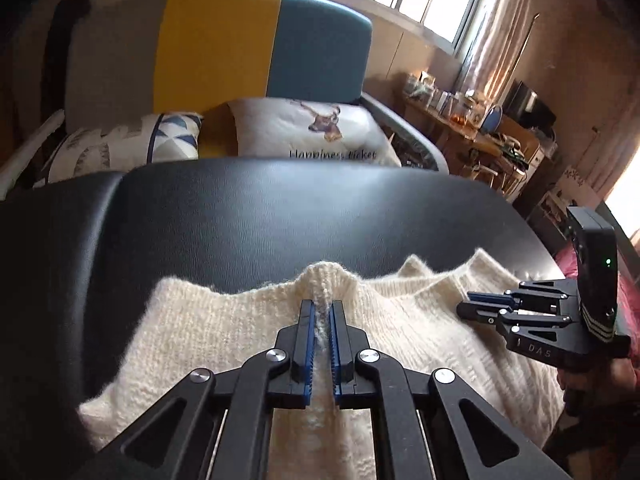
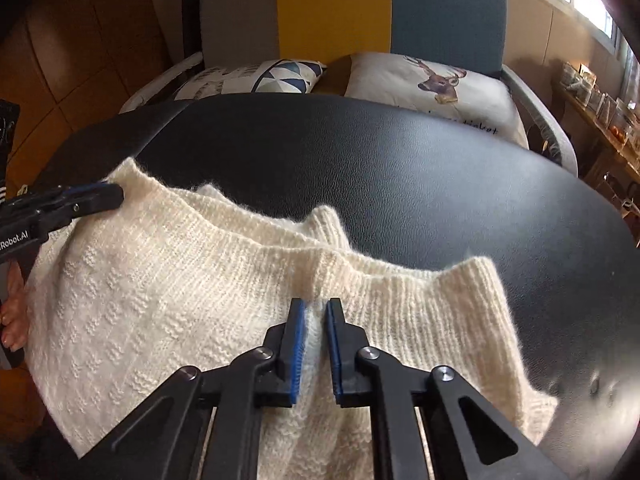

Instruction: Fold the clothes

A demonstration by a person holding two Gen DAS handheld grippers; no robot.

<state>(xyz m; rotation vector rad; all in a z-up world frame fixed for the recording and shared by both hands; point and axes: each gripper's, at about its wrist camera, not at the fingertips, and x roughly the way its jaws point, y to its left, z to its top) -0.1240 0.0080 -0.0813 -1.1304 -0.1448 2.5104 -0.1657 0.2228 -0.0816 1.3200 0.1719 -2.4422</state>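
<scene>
A living room with a yellow-and-blue sofa (image 1: 264, 48), two printed cushions (image 2: 436, 80) and a cluttered side shelf lies behind a black leather-topped table (image 1: 280, 216). A cream knitted sweater (image 2: 168, 280) is spread along the table's near edge, its ribbed far edge rumpled into peaks toward the middle of the top. The left gripper (image 1: 321, 312) has its blue-padded fingers closed on a pinch of that ribbed edge, which stands up as a small hump. The right gripper (image 2: 316, 312) sits on the same edge nearer the right corner of the garment, fingers narrowly apart with knit between them; whether they bite is hard to say. This reads as a two-point hold on one edge, fitting either a lift to carry it over into a fold or the setting-down of one. The next move calls for both ends travelling evenly. No containers show on the table.
</scene>
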